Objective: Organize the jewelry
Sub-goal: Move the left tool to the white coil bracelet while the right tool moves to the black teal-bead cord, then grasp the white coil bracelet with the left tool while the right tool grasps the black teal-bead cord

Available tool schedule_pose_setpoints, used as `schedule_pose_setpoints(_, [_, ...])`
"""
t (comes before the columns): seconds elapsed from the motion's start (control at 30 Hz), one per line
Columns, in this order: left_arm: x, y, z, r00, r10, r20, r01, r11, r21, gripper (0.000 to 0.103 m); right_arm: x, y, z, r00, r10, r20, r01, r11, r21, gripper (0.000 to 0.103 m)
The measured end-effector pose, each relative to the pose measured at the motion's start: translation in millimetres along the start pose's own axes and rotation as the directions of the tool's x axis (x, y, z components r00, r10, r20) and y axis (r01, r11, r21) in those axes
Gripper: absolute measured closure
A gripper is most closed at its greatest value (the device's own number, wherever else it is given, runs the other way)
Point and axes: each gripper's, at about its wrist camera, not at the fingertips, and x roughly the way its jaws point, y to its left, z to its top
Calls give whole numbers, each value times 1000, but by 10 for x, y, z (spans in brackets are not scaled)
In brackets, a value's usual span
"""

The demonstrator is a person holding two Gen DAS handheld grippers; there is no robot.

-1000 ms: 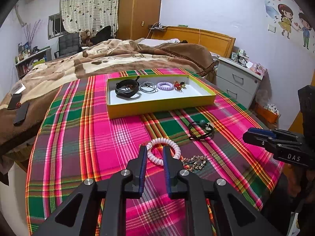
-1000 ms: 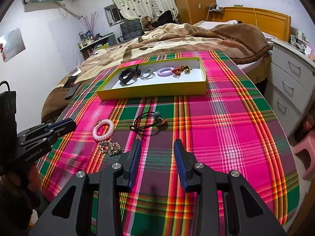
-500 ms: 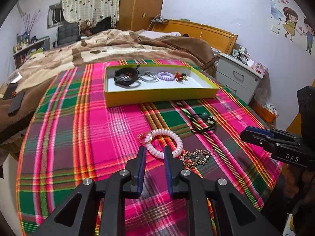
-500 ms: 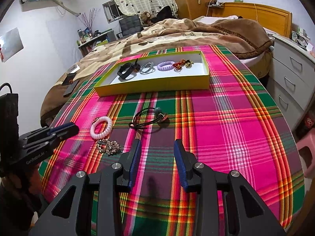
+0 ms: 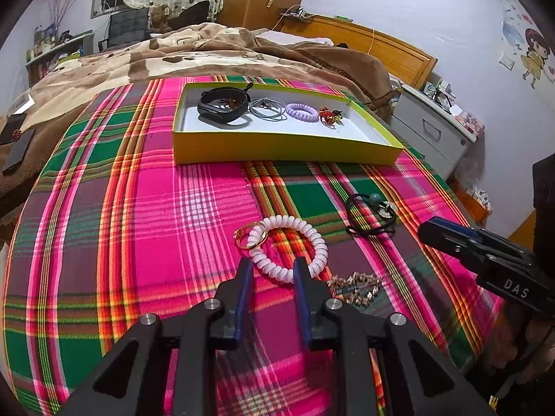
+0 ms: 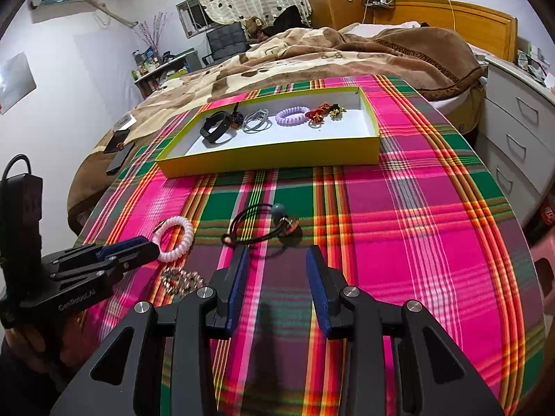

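Observation:
A white spiral hair tie [image 5: 314,239] with a gold ring [image 5: 250,236] beside it lies on the plaid cloth, its near edge between the tips of my open left gripper [image 5: 272,270]. A gold chain [image 5: 357,287] lies just right of it. A black cord hair tie with a teal bead [image 6: 274,223] lies just ahead of my open, empty right gripper [image 6: 277,260]. The yellow tray [image 5: 284,149] at the far side holds a black band [image 5: 222,105], grey ties, a purple spiral tie [image 5: 302,111] and small red pieces.
The plaid-covered table [image 6: 399,228] drops off at its round edges. A bed with a brown blanket [image 6: 312,52] lies behind it. White drawers [image 6: 520,128] stand at the right. The right gripper also shows in the left wrist view [image 5: 461,242].
My left gripper has moved forward and lower over the white spiral tie and its fingers have opened wider. The right gripper has come closer to the black cord tie.

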Motion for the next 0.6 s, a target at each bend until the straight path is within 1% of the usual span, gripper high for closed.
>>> schedule_pose_setpoints(0.33, [138,-103,138,1000,-7,-8,8,1000,13,80,284,-67,210,999,-16,-43,17,1000,22,68])
schedule_pose_setpoints(0.47, [191,-120,181,1000,-6,-13,6,1000,3,80,413,-28,238,996,-40,-83,39,999,-5,68])
schedule_pose_setpoints(0.53, [215,-138,199,1000,3,-12,-3,1000,6,80,430,0,240,995,-59,-82,57,998,-30,68])
schedule_pose_setpoints(0.6, [232,-150,213,1000,10,-14,-10,1000,7,80,439,43,234,993,-85,-82,80,995,-60,72])
